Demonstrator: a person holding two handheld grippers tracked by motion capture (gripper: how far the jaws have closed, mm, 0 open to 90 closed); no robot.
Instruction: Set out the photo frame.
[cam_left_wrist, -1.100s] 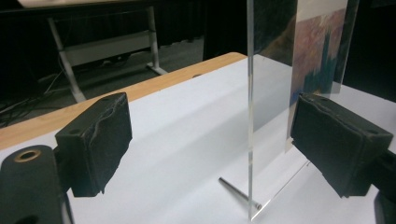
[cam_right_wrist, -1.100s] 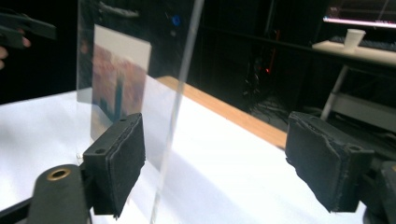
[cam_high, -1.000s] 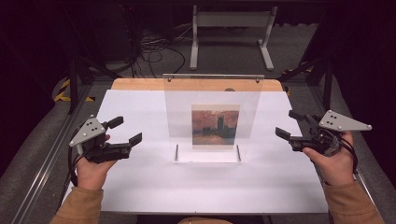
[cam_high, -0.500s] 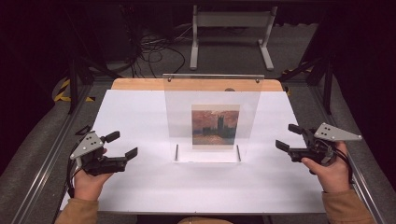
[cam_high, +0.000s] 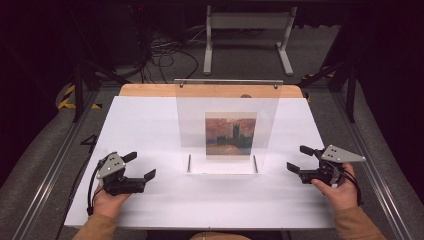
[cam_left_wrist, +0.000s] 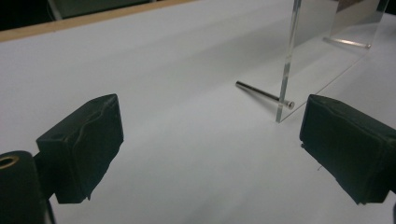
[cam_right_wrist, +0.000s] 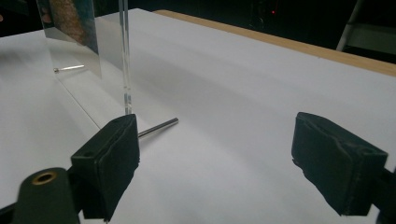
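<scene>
The white bench carries one item: a clear acrylic panel standing upright at its centre on two thin metal pins, with a small painting print showing on it. The left hand-held gripper rests on the bench near the front left corner, jaws spread wide and grasping nothing; the panel edge and one pin lie ahead of its right jaw. The right hand-held gripper sits near the front right edge, likewise released and empty. Behind the bench, cables and a grey metal stand occupy the floor
</scene>
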